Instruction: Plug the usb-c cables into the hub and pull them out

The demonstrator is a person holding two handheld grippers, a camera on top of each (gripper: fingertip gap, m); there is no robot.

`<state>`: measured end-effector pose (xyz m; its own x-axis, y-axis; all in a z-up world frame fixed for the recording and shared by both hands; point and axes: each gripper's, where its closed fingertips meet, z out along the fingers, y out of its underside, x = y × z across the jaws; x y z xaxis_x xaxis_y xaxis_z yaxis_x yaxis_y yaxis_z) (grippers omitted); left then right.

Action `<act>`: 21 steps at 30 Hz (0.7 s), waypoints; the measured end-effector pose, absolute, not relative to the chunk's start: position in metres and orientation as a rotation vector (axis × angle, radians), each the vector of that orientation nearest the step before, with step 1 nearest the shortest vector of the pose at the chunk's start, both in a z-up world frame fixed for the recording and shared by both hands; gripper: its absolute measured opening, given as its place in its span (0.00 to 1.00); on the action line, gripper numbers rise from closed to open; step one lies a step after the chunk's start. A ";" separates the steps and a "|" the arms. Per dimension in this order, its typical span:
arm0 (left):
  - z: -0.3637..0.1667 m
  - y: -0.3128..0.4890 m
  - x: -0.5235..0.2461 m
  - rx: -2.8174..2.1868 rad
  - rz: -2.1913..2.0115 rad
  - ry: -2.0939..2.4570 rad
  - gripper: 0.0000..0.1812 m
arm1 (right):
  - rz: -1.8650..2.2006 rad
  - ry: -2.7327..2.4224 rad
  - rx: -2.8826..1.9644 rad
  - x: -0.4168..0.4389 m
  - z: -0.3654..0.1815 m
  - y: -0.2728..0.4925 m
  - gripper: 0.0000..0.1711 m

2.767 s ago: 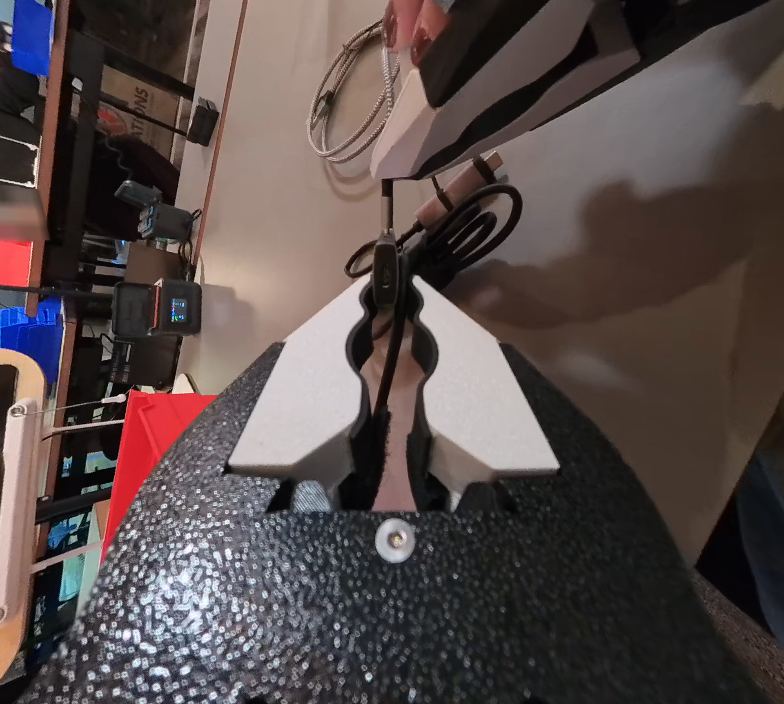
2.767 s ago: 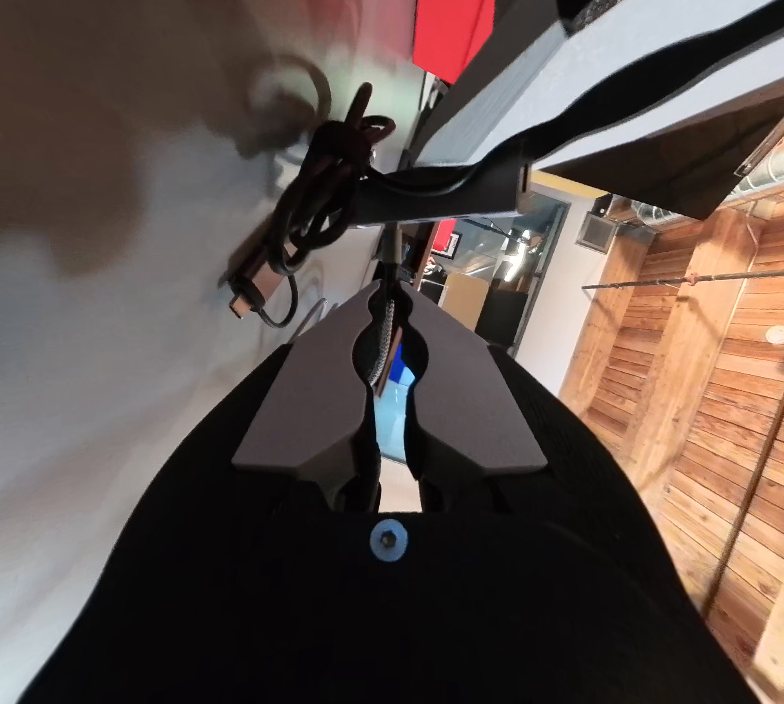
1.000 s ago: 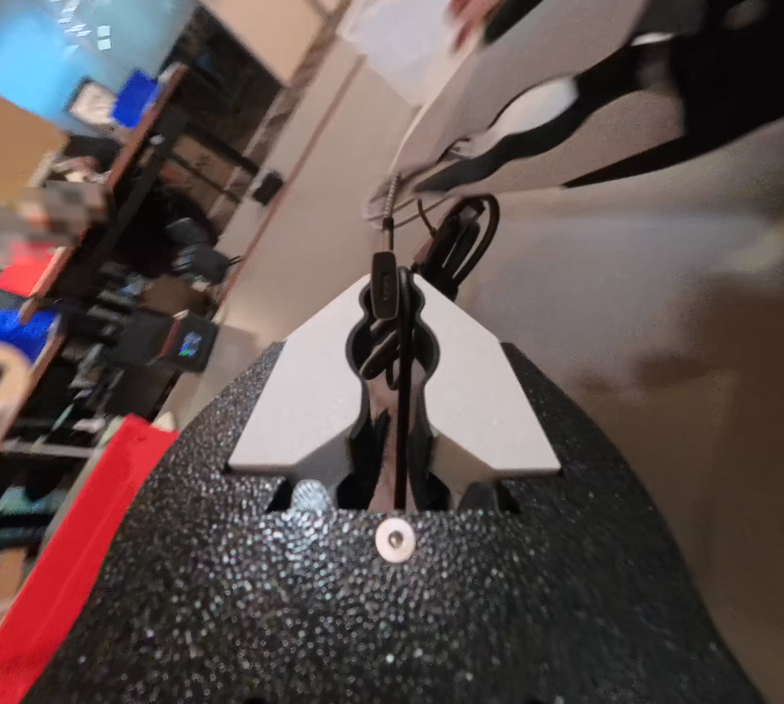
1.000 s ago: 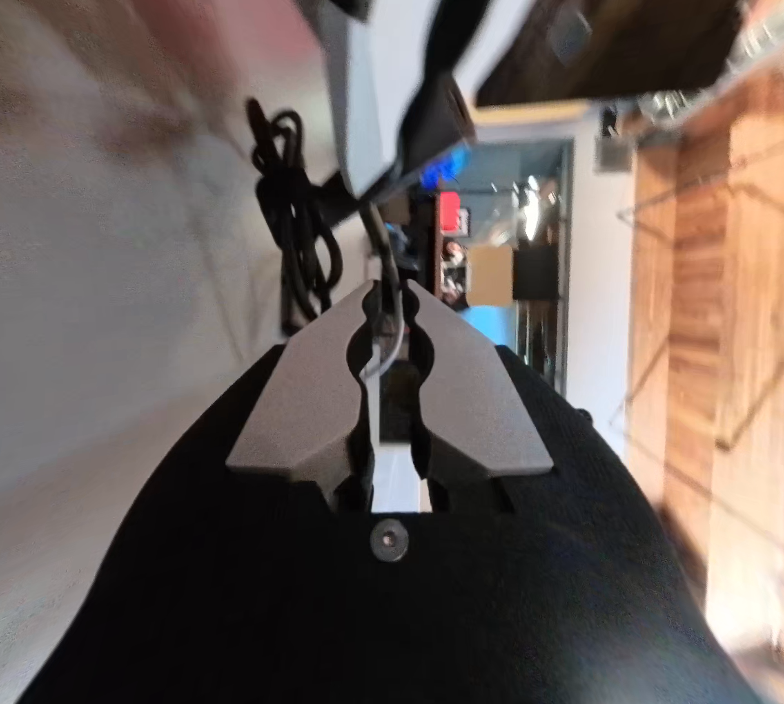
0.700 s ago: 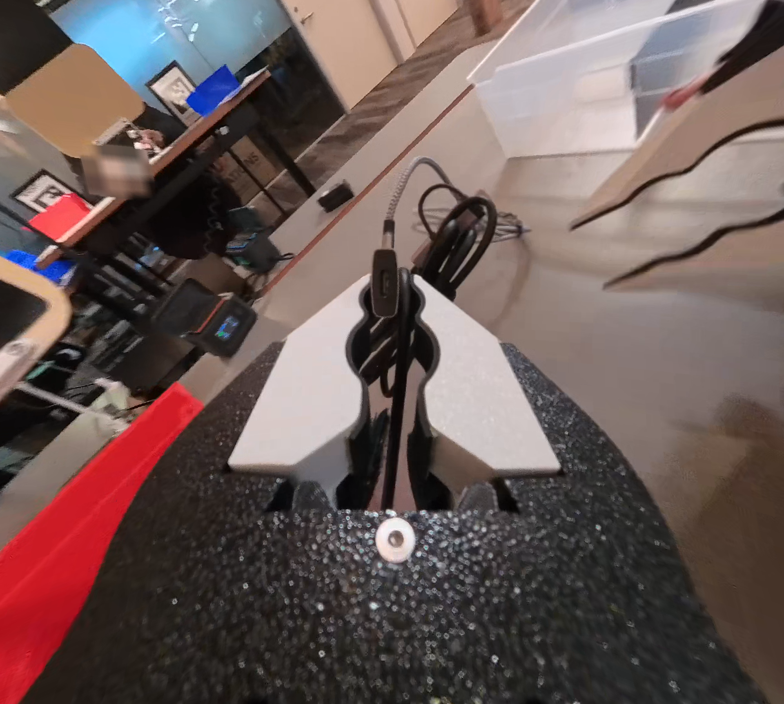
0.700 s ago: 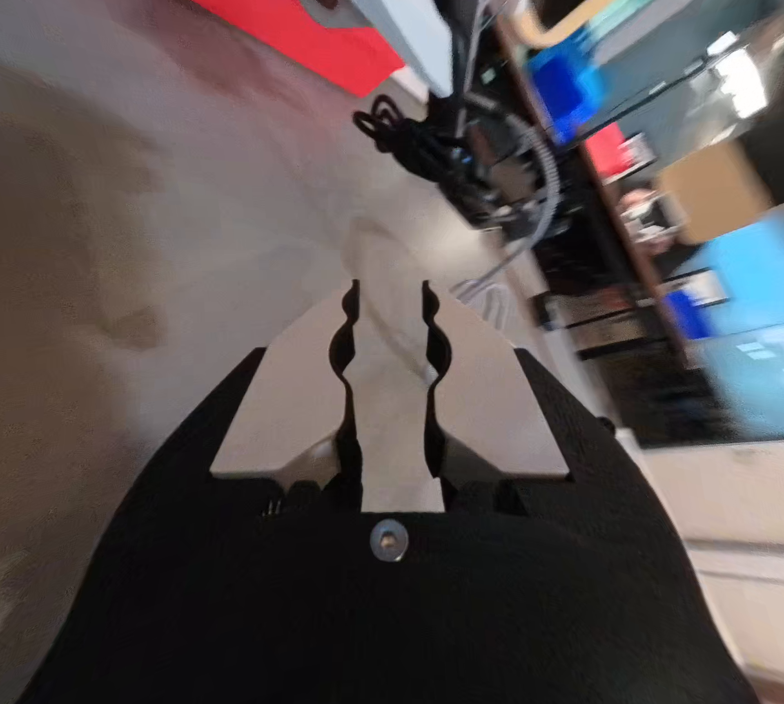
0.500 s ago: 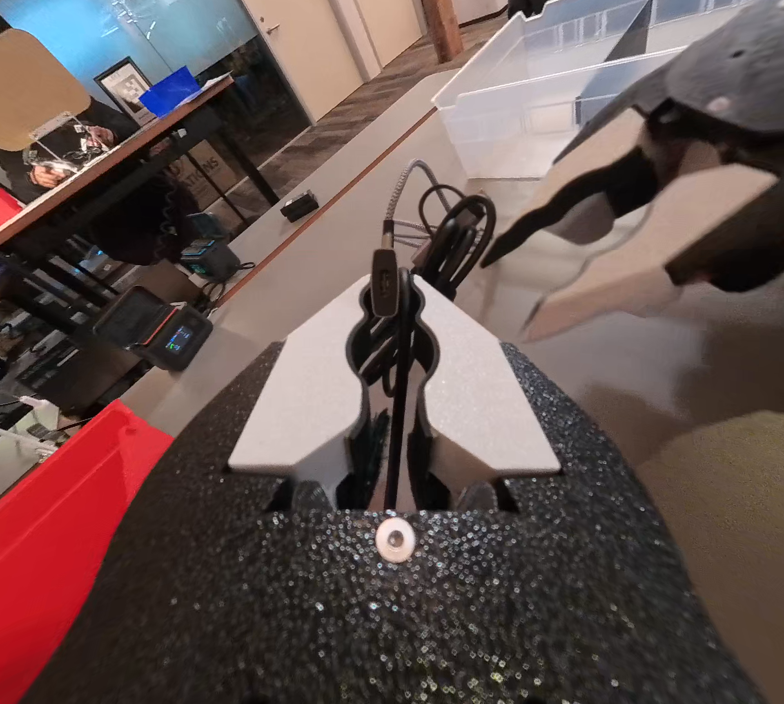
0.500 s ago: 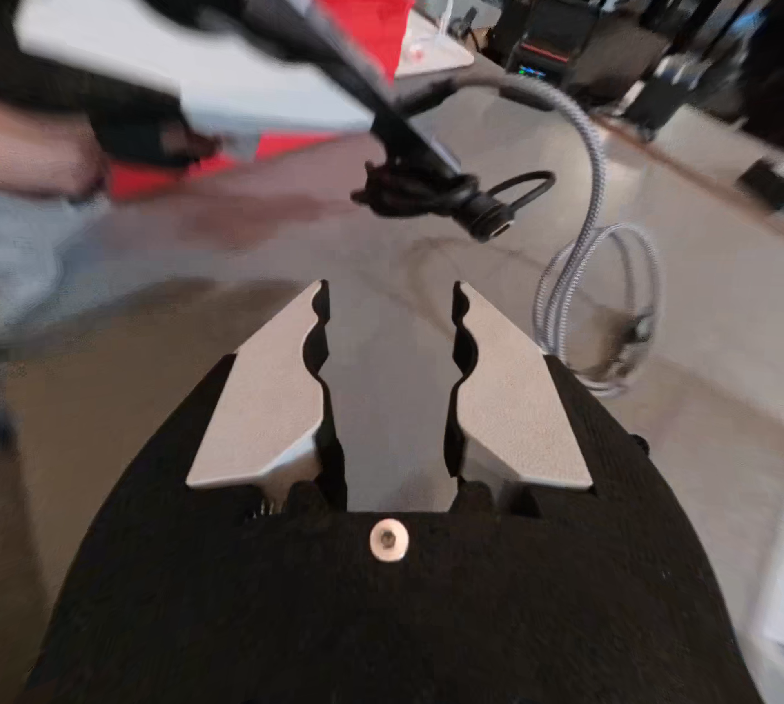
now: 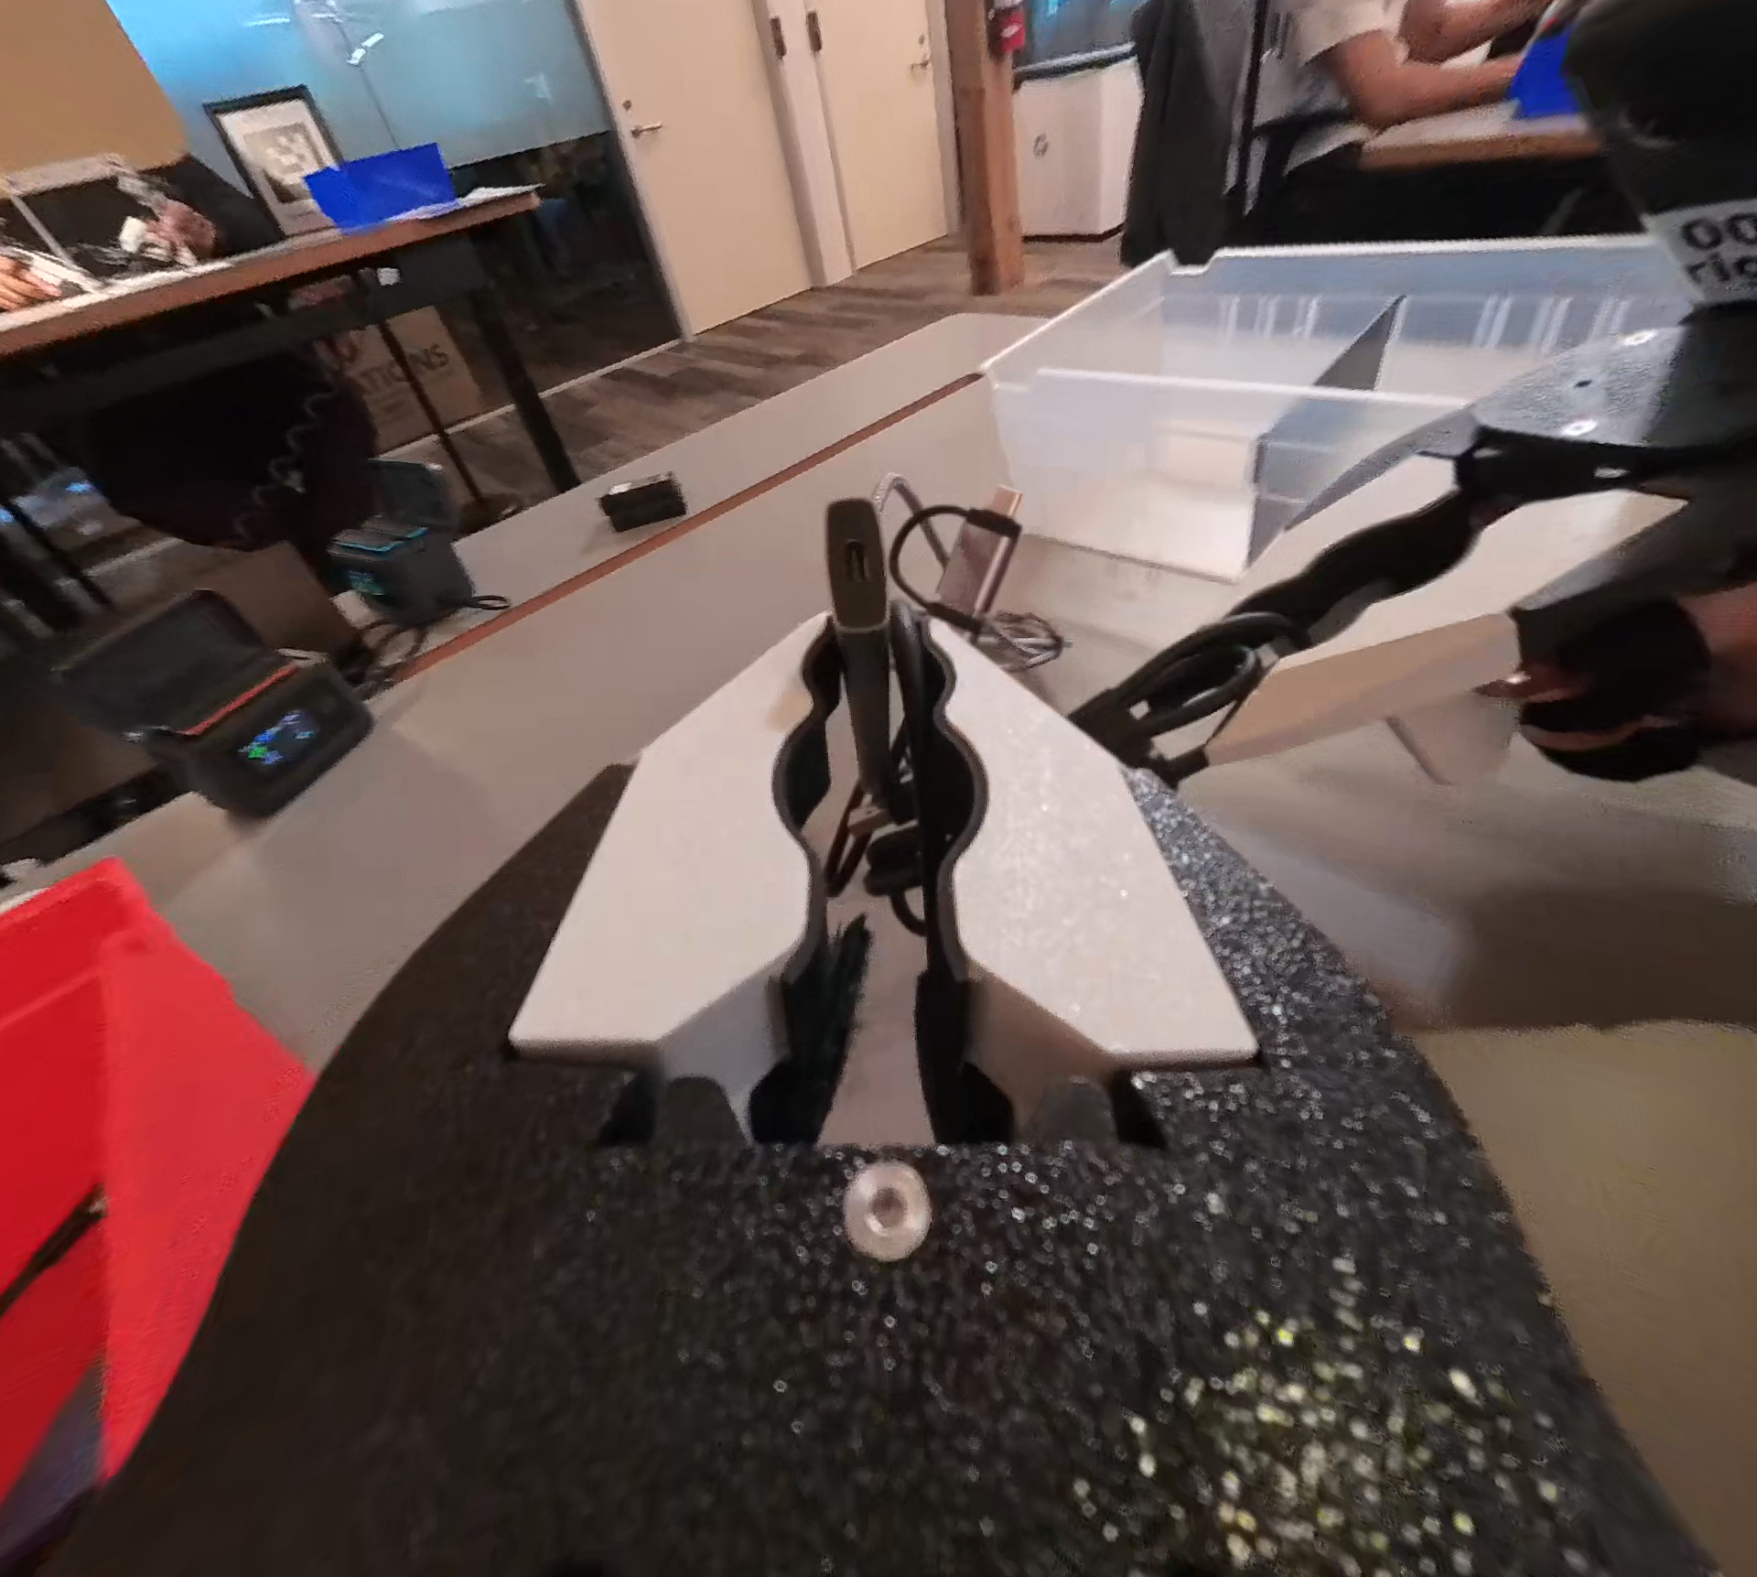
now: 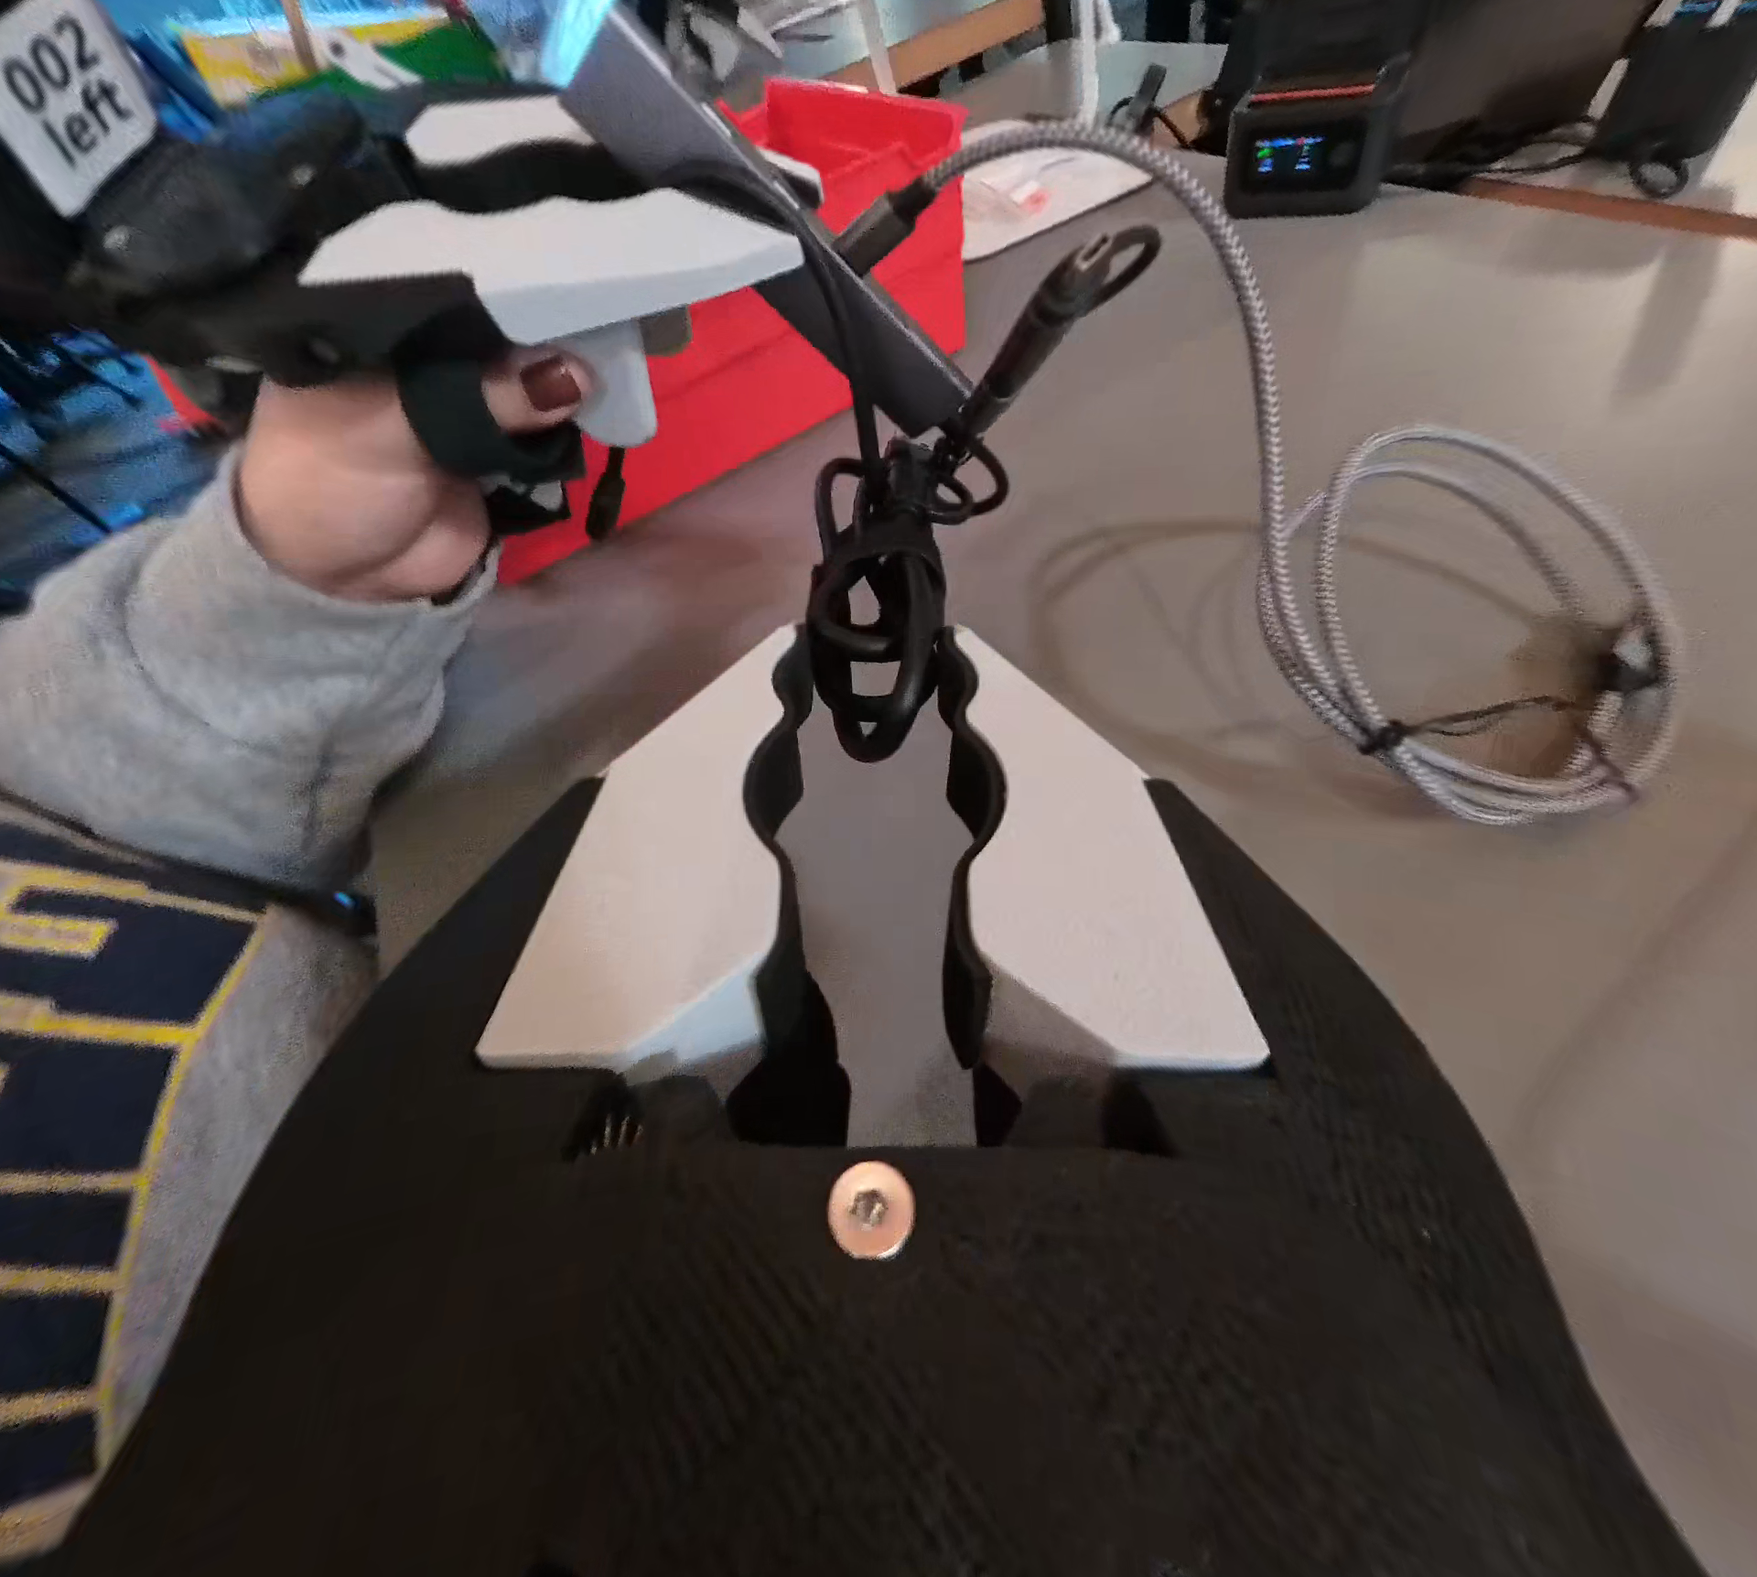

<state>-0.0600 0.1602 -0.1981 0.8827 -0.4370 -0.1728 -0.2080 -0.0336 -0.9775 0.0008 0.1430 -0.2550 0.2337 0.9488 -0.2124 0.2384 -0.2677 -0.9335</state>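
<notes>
Hub (image 10: 685,133) sat clamped in left gripper (image 10: 751,238), braided cable (image 10: 1245,352) plugged in; right gripper (image 10: 870,656) stood open around the dangling black cable bundle (image 10: 875,637).

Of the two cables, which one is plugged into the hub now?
The braided silver cable: its plug sits in the hub held by the left gripper. The bundled black cable hangs below.

wrist cameras face each other, sharing the hub (image 10: 751,219)
</notes>
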 end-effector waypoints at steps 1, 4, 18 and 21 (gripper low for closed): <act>-0.197 0.160 -0.057 -1.609 -0.256 0.498 0.07 | 1.037 -1.149 -1.659 0.007 -0.253 0.142 0.14; -0.194 0.161 -0.057 -1.590 -0.419 0.415 0.07 | 0.854 -1.213 -1.591 0.023 -0.248 0.142 0.14; -0.169 0.146 -0.041 -1.314 -0.406 0.531 0.07 | 0.779 -0.913 -1.680 0.059 -0.233 0.158 0.13; -0.169 0.140 -0.032 -1.278 -0.468 0.622 0.06 | 0.781 -0.870 -1.675 0.059 -0.229 0.160 0.13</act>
